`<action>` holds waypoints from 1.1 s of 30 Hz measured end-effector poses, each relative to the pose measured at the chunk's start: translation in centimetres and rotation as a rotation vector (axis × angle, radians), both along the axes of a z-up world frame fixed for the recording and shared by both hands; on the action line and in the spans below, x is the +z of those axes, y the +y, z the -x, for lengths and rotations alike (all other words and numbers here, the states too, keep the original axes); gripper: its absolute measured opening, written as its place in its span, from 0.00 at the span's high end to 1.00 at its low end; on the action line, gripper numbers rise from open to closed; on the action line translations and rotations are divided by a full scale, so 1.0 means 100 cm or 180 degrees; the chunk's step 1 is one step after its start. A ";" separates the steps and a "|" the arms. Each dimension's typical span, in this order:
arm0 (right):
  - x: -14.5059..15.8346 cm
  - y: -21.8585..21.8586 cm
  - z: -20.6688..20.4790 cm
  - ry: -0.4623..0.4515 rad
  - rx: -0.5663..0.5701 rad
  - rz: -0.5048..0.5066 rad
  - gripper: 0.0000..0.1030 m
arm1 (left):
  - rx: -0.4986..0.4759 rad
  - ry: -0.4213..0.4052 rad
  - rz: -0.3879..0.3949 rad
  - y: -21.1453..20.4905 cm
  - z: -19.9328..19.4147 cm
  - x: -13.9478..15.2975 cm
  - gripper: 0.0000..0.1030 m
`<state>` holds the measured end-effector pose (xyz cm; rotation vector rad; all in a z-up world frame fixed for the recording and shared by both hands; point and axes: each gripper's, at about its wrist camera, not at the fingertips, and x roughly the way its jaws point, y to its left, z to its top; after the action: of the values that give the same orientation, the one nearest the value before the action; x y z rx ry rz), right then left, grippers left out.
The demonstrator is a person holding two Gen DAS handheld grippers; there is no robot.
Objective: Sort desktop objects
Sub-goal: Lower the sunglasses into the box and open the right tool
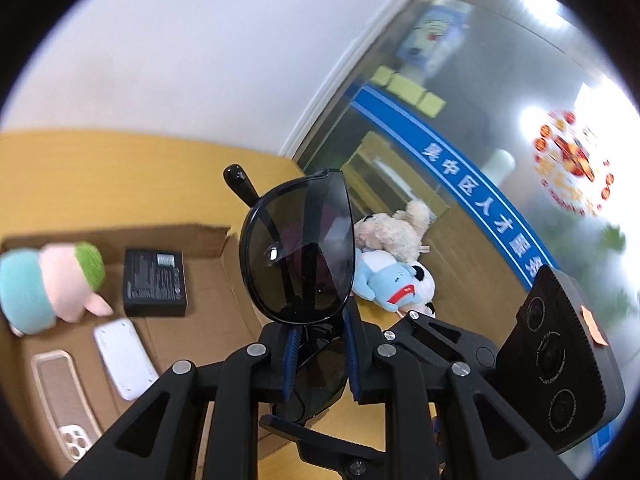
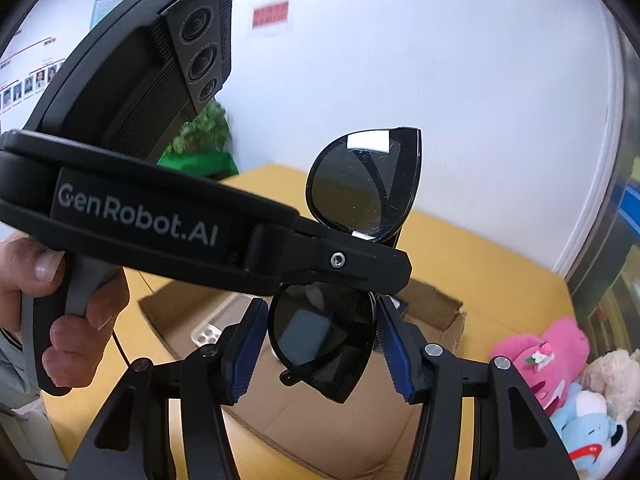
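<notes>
A pair of black sunglasses point(image 1: 298, 248) is held in the air between both grippers. In the left wrist view my left gripper point(image 1: 322, 320) is shut on the frame at the bridge, with one dark lens above the blue pads and the other below. In the right wrist view my right gripper point(image 2: 321, 305) has its blue pads point(image 2: 394, 354) against both edges of the lower lens of the sunglasses point(image 2: 320, 340). The left gripper point(image 2: 360, 260) crosses that view from the left, clamped between the two lenses.
Below is an open cardboard box point(image 1: 208, 236) holding a black box point(image 1: 155, 282), a white case point(image 1: 124, 356), a clear phone case point(image 1: 66, 396) and a plush toy point(image 1: 48, 284). More plush toys point(image 2: 560, 360) lie on the yellow table point(image 2: 480, 264). A hand point(image 2: 60, 320) grips the left tool.
</notes>
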<state>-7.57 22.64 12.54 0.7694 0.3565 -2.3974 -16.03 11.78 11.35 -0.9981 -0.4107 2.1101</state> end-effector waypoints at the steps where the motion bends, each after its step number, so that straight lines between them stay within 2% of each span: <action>1: -0.006 0.001 0.010 -0.0081 0.0002 -0.0012 0.48 | 0.0011 -0.0110 -0.0026 0.000 0.010 -0.012 0.82; 4: -0.035 0.004 0.040 -0.0380 -0.0003 -0.0044 0.48 | 0.0041 -0.0514 -0.0064 0.004 0.040 -0.059 0.82; 10: -0.114 0.014 0.079 -0.1051 -0.0039 -0.0017 0.48 | 0.0064 -0.1195 -0.0017 0.015 0.066 -0.149 0.82; 14: -0.165 0.018 0.090 -0.1482 -0.0117 -0.0050 0.48 | 0.0037 -0.1550 0.0087 0.024 0.071 -0.192 0.82; 18: -0.199 0.020 0.093 -0.1780 -0.0234 -0.0077 0.48 | 0.0019 -0.1882 0.0163 0.030 0.074 -0.227 0.82; 20: -0.209 0.022 0.093 -0.1920 -0.0291 -0.0076 0.50 | 0.0026 -0.1976 0.0211 0.032 0.073 -0.236 0.81; 22: -0.206 0.023 0.092 -0.1885 -0.0361 -0.0111 0.56 | 0.0026 -0.2110 0.0228 0.033 0.075 -0.242 0.82; 24: -0.212 0.024 0.094 -0.1974 -0.0439 -0.0176 0.56 | 0.0009 -0.2096 0.0272 0.034 0.075 -0.241 0.82; 25: -0.213 0.026 0.094 -0.2005 -0.0479 -0.0148 0.56 | 0.0017 -0.2100 0.0299 0.033 0.075 -0.239 0.80; 26: -0.211 0.028 0.094 -0.2001 -0.0528 -0.0106 0.55 | 0.0020 -0.2104 0.0312 0.033 0.076 -0.239 0.72; 27: -0.209 0.028 0.093 -0.1976 -0.0554 -0.0105 0.48 | 0.0011 -0.2099 0.0328 0.032 0.076 -0.237 0.58; 29: -0.207 0.028 0.090 -0.1960 -0.0590 -0.0116 0.39 | 0.0021 -0.2019 0.0326 0.029 0.074 -0.229 0.48; 30: -0.205 0.028 0.088 -0.1952 -0.0593 -0.0107 0.31 | 0.0032 -0.1949 0.0334 0.027 0.072 -0.223 0.48; 33: -0.201 0.028 0.084 -0.1885 -0.0565 -0.0094 0.27 | 0.0061 -0.1603 0.0389 0.014 0.058 -0.192 0.48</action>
<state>-15.99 25.43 -7.56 1.5181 0.0811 -2.1864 -21.81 13.15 -7.85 -1.6087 -0.5403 1.9012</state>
